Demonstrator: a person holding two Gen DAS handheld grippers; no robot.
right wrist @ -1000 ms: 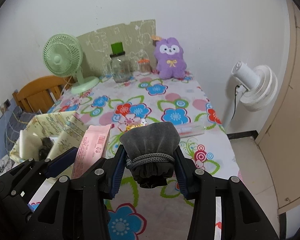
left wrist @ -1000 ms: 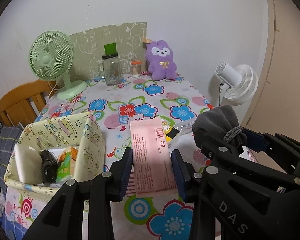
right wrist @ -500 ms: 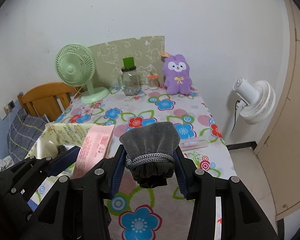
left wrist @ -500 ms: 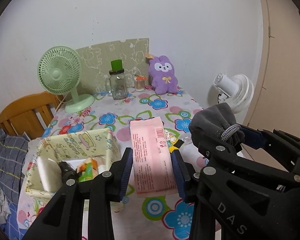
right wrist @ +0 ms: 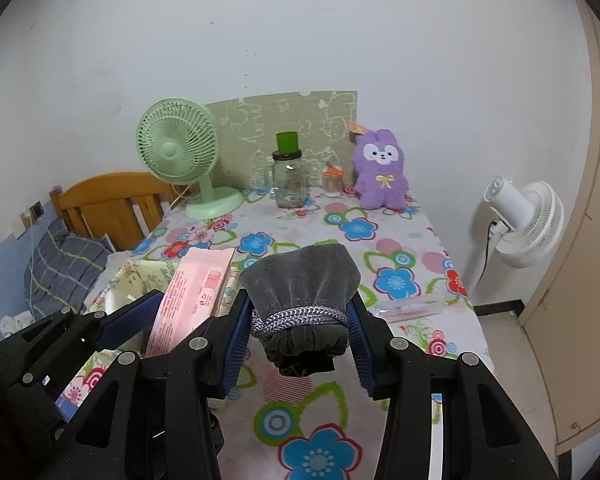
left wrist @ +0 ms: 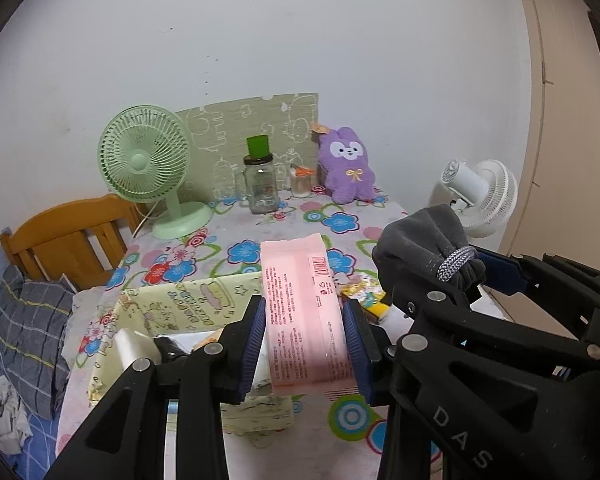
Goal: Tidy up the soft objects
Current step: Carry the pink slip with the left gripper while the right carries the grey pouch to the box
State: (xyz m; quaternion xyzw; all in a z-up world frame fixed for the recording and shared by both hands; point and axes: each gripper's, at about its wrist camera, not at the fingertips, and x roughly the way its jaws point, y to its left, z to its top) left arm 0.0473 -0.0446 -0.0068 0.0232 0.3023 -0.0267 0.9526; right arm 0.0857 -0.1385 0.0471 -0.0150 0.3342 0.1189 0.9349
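Above the floral table, left hand-held gripper pinches pink pack; right hand-held gripper pinches grey pouch.

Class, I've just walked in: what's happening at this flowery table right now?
A person is working two handheld grippers. The left gripper has its jaws shut on a pink packet, held above the yellow storage box. The right gripper clamps a grey drawstring pouch over the table.
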